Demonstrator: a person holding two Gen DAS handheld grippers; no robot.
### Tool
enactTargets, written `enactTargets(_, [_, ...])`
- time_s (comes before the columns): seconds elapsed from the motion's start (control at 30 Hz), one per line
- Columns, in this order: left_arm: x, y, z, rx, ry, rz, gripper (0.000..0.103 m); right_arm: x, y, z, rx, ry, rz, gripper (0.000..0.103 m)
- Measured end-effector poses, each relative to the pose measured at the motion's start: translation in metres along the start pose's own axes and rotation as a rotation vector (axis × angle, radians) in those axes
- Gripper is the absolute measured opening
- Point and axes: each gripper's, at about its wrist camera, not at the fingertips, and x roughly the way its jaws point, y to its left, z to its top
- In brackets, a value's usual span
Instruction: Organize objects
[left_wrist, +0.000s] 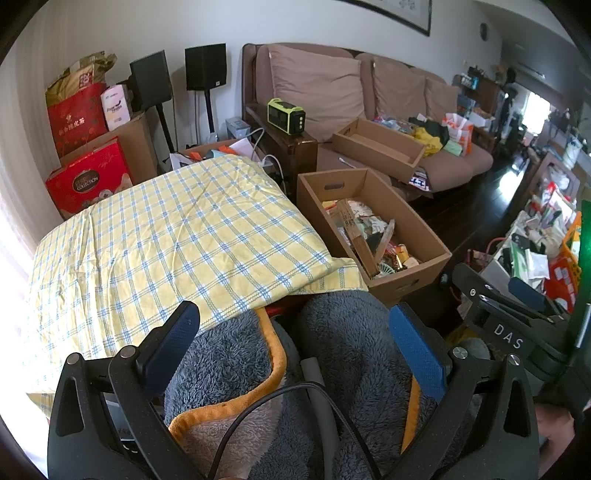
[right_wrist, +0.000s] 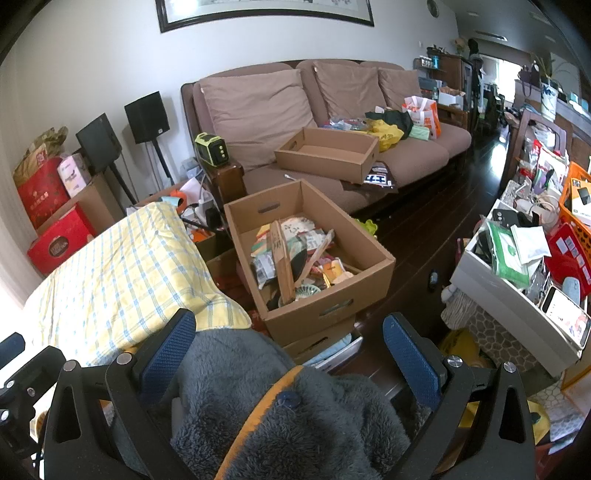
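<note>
A grey fleece cloth (left_wrist: 351, 332) with an orange border lies bunched right under both grippers. My left gripper (left_wrist: 295, 343) is open, its blue fingers wide apart on either side of the fleece. My right gripper (right_wrist: 290, 352) is open too and straddles the same cloth (right_wrist: 240, 369); the fleece touches its left finger, while its right finger stands apart. Just beyond lies a yellow-and-blue plaid cushion (left_wrist: 166, 240), also seen in the right wrist view (right_wrist: 122, 266). The right gripper's black frame (left_wrist: 509, 328) shows at the right of the left wrist view.
A cardboard box (right_wrist: 314, 314) filled with several mixed items stands on the floor to the right of the cushion. An empty box (right_wrist: 325, 158) sits on the brown sofa (right_wrist: 258, 110). Cluttered bins (right_wrist: 498, 280) line the right side. Dark floor (right_wrist: 424, 229) runs between.
</note>
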Motion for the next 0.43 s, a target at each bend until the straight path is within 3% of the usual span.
enactTargets(0.43, [0.0014, 0.0002, 0.0, 0.017, 0.008, 0.007, 0.103, 0.0003, 0.0006, -0.0004, -0.001, 0.001, -0.001, 0.102])
